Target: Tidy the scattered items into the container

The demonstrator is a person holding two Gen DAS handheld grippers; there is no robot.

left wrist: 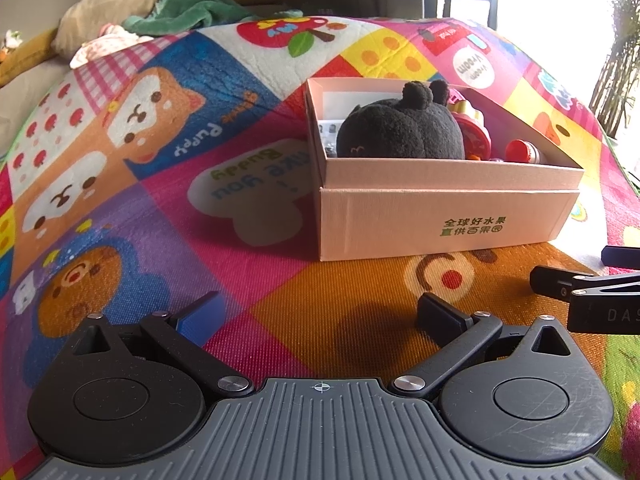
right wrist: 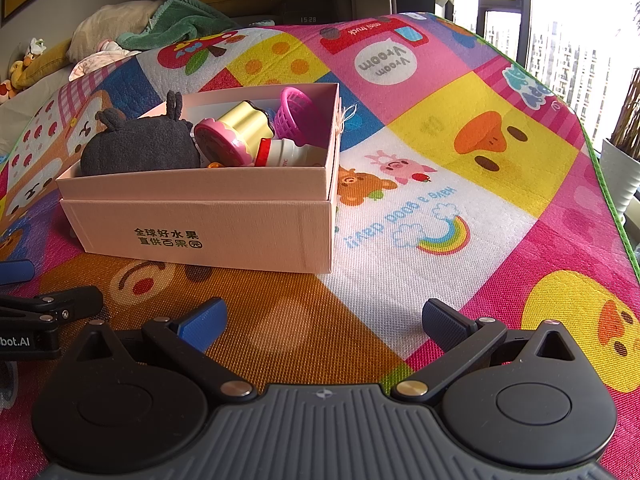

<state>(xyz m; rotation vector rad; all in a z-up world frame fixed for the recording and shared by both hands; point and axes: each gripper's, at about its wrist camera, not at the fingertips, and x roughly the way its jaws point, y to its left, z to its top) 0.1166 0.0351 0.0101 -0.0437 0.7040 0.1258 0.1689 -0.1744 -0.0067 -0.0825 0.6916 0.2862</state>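
1. Pale pink cardboard box (left wrist: 440, 216) with green printed characters sits on the colourful cartoon-print foam play mat (left wrist: 160, 208), mid-mat, just ahead of both grippers; also in the right wrist view (right wrist: 208, 224).
2. Already inside: black plush toy with small ears (left wrist: 400, 128) at the box's left end, pink-and-gold toy cup (right wrist: 236, 130) in the middle, small magenta plastic basket (right wrist: 294, 114) toward the far right corner, white bottle with red cap (right wrist: 280, 152) near the right wall.
3. Left gripper (left wrist: 320, 316): fingers apart, nothing between them, low over the orange square of the mat near its front edge.
4. Right gripper (right wrist: 324, 322): fingers apart too, empty, just beside the left one, short of the box's front right corner.
5. No loose toys visible on the mat in either view; the tidy looks finished or nearly so.
6. To do this step well: scan the mat edges outside the frames for strays before stopping, keep both grippers clear of the box front wall so it isn't shoved, and don't press down on the plush, it sits above the rim and could spill.
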